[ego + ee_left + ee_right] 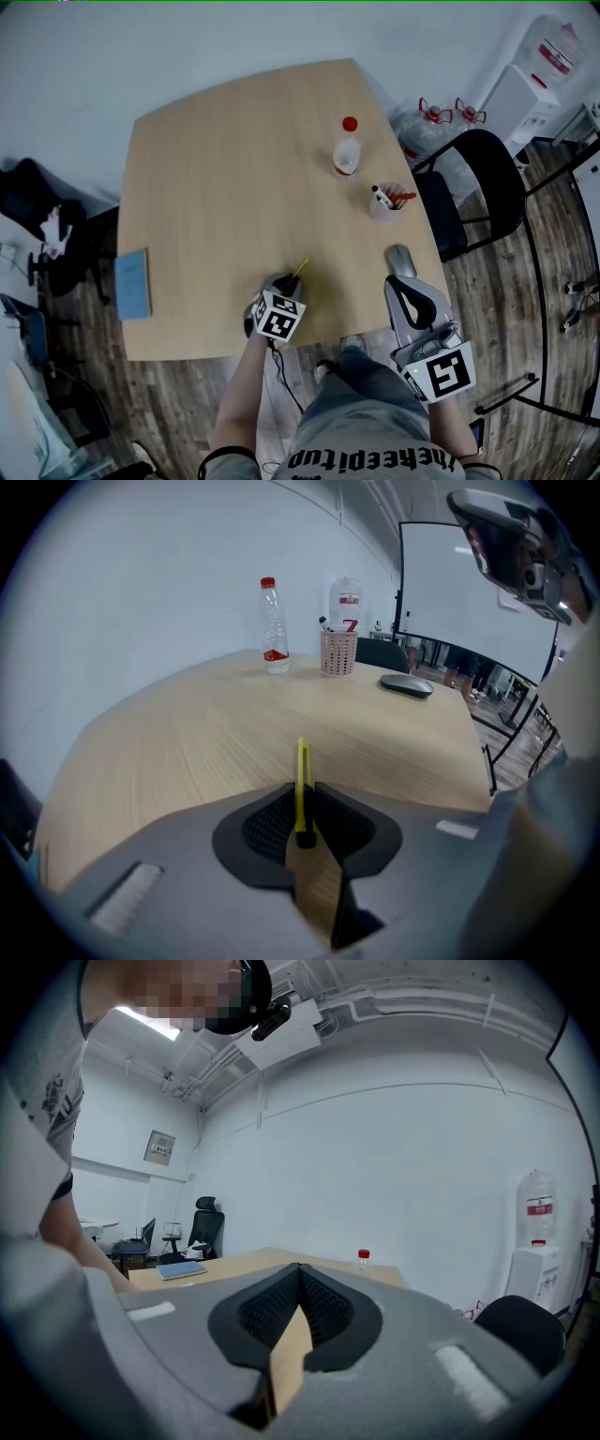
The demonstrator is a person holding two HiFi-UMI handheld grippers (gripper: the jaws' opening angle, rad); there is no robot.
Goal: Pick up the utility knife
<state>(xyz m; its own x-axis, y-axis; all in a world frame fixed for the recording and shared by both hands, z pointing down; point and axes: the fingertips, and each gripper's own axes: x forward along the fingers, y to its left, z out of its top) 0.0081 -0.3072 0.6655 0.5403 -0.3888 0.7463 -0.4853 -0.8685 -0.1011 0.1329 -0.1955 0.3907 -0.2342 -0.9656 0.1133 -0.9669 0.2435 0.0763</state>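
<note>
On the desk, near edge, your left tongs pinch the utility knife, its long axis running straight ahead of them. Your right tongs are pressed together, empty.

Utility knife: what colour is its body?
The utility knife is yellow; the left gripper view shows it best.

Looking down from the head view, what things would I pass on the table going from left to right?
On the table: blue notebook → utility knife → bottle → pen cup.
</note>
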